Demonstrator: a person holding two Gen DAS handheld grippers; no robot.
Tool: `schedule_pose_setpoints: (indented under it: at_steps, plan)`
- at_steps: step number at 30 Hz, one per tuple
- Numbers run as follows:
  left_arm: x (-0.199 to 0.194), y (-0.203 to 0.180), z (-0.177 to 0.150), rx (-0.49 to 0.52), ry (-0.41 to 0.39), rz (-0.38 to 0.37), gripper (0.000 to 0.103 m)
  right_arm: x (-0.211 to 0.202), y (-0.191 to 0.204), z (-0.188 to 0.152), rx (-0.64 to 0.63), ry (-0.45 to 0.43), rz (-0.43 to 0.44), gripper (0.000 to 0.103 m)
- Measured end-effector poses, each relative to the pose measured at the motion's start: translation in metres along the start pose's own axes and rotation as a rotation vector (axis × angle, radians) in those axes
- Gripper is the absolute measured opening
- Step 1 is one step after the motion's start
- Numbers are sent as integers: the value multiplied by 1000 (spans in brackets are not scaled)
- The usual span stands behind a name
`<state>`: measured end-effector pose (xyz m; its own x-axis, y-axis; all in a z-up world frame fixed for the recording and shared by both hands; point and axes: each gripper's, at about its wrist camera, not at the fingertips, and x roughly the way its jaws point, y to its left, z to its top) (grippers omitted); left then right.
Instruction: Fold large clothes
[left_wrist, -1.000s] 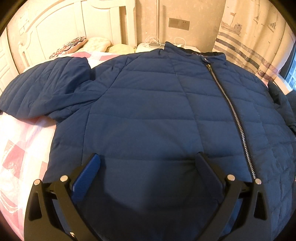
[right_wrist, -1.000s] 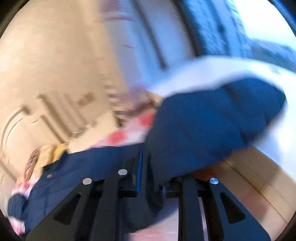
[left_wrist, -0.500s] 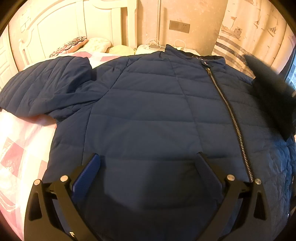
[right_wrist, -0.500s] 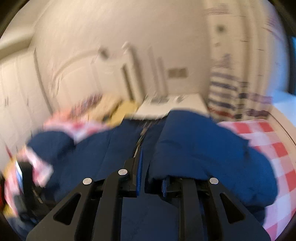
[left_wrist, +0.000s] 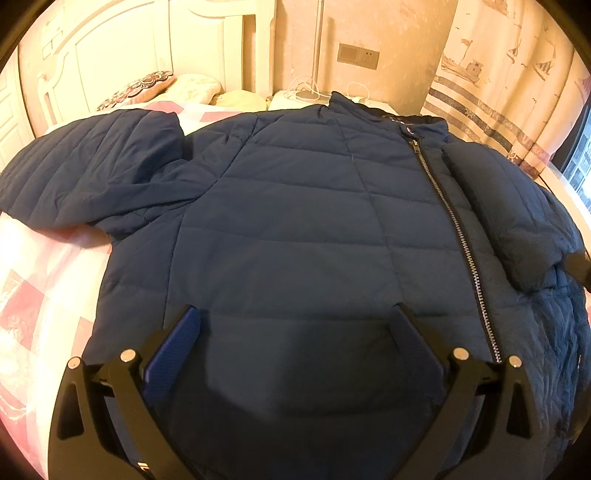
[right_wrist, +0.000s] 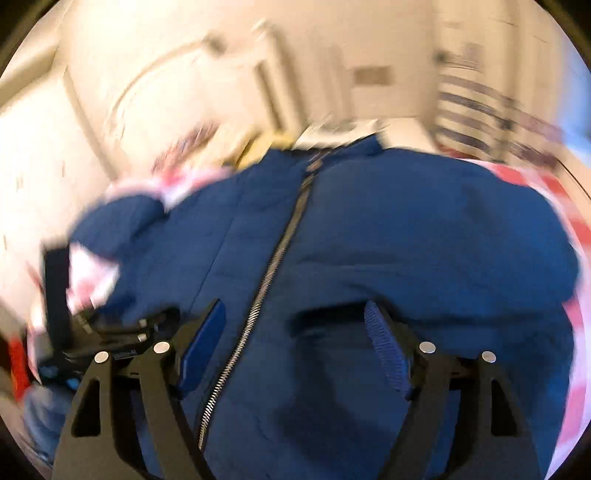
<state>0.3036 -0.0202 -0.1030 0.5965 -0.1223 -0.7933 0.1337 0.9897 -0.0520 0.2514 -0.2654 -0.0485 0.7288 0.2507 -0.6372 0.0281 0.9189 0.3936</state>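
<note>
A navy quilted jacket (left_wrist: 295, 229) lies front up on the bed, zipped with a silver zipper (left_wrist: 454, 236). Its left sleeve (left_wrist: 88, 170) is spread out to the side. Its right sleeve (left_wrist: 506, 206) lies folded over the chest beside the zipper. My left gripper (left_wrist: 295, 328) is open and empty over the jacket's lower front. In the blurred right wrist view, my right gripper (right_wrist: 295, 325) is open and empty above the jacket (right_wrist: 369, 229), straddling the zipper (right_wrist: 266, 280), with the folded sleeve (right_wrist: 443, 221) just ahead. The left gripper's body (right_wrist: 74, 332) shows at the left.
The bed has a pink and white checked cover (left_wrist: 40, 280), pillows (left_wrist: 147, 85) and a white headboard (left_wrist: 122, 44). A nightstand with cables (left_wrist: 306, 92) stands behind the collar. A striped curtain (left_wrist: 498, 92) and a window (left_wrist: 580, 162) are at the right.
My right gripper carried the right sleeve over the jacket's chest, opened and let it go; the sleeve now rests beside the zipper. My left gripper has hardly moved.
</note>
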Motion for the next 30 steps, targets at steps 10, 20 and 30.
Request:
schedule_pose_setpoints:
  at_steps: [10, 20, 30]
  plan:
    - [0, 2, 0, -9, -4, -11, 101, -27, -137, 7, 512, -149, -98, 67]
    - [-8, 16, 1, -87, -45, -40, 101, -34, -16, 46, 84, -296, -15, 20]
    - [-23, 42, -1, -214, -115, -108, 101, 28, 174, 55, -349, -58, 355, 52]
